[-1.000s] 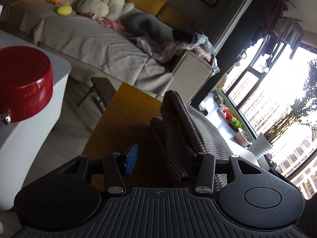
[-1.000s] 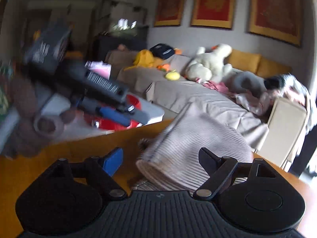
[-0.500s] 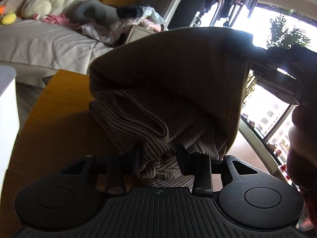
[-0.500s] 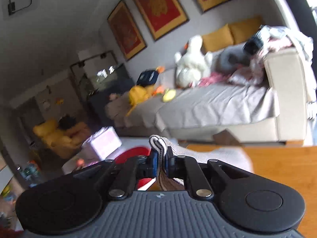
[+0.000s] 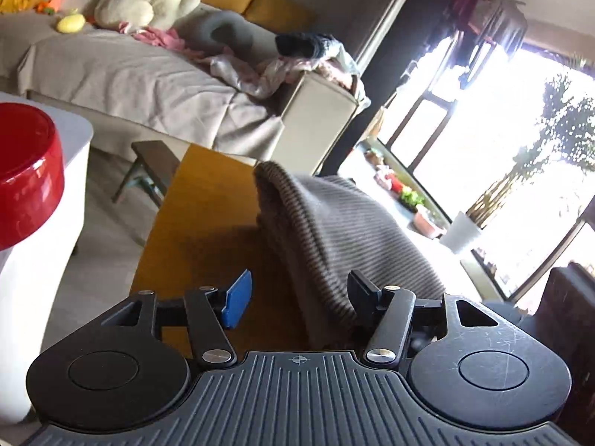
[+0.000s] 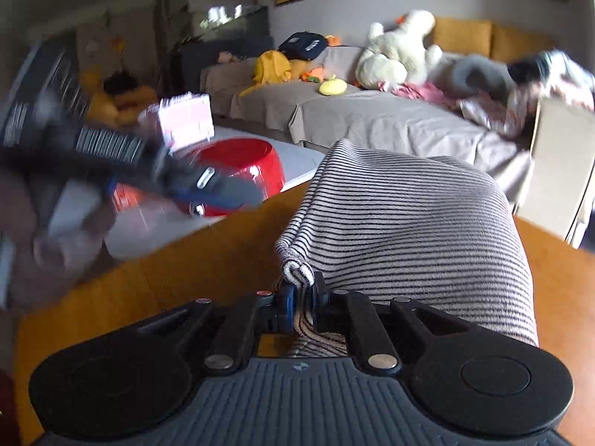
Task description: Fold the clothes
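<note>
A striped grey and black garment [image 6: 401,230] lies folded in a mound on the wooden table [image 6: 186,271]. My right gripper [image 6: 302,306] is shut on a bunched edge of the garment at its near left corner. In the left wrist view the same striped garment [image 5: 334,230] lies on the table [image 5: 200,230], and my left gripper [image 5: 297,295] is open, its jaws either side of the garment's near edge. The left gripper also shows in the right wrist view [image 6: 208,186], blurred, at the left above the table.
A red bowl [image 5: 22,174] stands on a white side table [image 5: 44,260] to the left. A covered sofa [image 5: 141,85] with soft toys and clothes is behind. A bright window [image 5: 520,141] is at the right, with a white pot [image 5: 461,236] on its sill.
My left gripper was shut on the garment half a second ago and has opened and drawn back. My right gripper, holding a garment edge, has brought it down onto the table.
</note>
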Available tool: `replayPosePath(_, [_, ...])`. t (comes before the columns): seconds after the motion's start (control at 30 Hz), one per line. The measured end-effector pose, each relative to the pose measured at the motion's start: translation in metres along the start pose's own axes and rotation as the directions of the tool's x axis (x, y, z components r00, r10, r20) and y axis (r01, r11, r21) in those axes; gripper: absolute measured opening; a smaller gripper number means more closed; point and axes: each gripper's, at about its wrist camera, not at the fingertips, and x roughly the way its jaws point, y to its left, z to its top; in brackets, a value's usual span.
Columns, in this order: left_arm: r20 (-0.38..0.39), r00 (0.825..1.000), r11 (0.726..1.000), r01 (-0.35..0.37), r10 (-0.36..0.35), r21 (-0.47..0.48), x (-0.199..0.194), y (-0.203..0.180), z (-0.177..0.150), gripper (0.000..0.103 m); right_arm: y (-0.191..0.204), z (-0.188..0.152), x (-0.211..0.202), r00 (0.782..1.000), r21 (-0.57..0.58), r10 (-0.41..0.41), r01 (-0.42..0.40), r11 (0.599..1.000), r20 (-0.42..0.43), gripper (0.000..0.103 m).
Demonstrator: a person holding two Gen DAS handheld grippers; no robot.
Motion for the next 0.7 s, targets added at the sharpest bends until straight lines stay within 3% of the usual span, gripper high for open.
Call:
replayPosePath(0.07, [-0.037,0.999,1.0,0.004,-0.004,-0.001,0.02,-0.007,0.006,0.08,0.007,0.0,-0.003,1.0,-0.052,-0.03,0.03,0.998,0.01,0.009])
replayPosePath(0.17, [-0.143,0.989,0.999,-0.037,0.033,-0.022,0.053,-0.01,0.008,0.079,0.003,0.001,-0.021,0.998,-0.052,-0.046,0.049,0.997,0.049,0.014])
replayPosePath(0.2, [-0.161,0.987,0.998,-0.031,0.023,-0.046,0.059,-0.008,0.008,0.081,-0.003,0.0,-0.031,0.997,-0.037,-0.051,0.054,0.998,0.065,0.022])
replayPosePath(0.23, [-0.167,0.986,0.997,-0.016,0.003,-0.072,0.063,-0.006,0.007,0.08,-0.01,-0.004,-0.04,0.994,-0.01,-0.074,0.075,0.997,0.084,0.038])
replayPosePath(0.27, [-0.164,0.986,0.996,0.0,-0.014,-0.085,0.064,-0.006,0.007,0.07,-0.018,-0.009,-0.049,0.989,0.021,-0.104,0.103,0.994,0.105,0.046])
replayPosePath(0.3, [-0.154,0.988,0.997,0.018,-0.029,-0.076,0.062,-0.008,0.008,0.049,-0.025,-0.014,-0.059,0.983,0.053,-0.135,0.129,0.99,0.125,0.054])
replayPosePath(0.4, [-0.119,0.993,1.0,0.024,-0.023,0.004,0.054,-0.028,0.012,0.032,-0.053,-0.032,-0.072,0.971,0.206,-0.205,0.178,0.962,0.122,0.054])
replayPosePath(0.53, [-0.087,0.986,0.99,0.143,-0.143,-0.011,0.046,-0.051,0.022,0.03,-0.074,-0.039,-0.08,0.956,0.283,-0.266,0.223,0.933,0.123,0.054])
replayPosePath(0.7, [-0.139,0.988,0.998,0.058,-0.06,-0.019,0.071,-0.049,0.008,0.031,-0.081,-0.032,-0.083,0.946,0.271,-0.284,0.236,0.933,0.156,0.054])
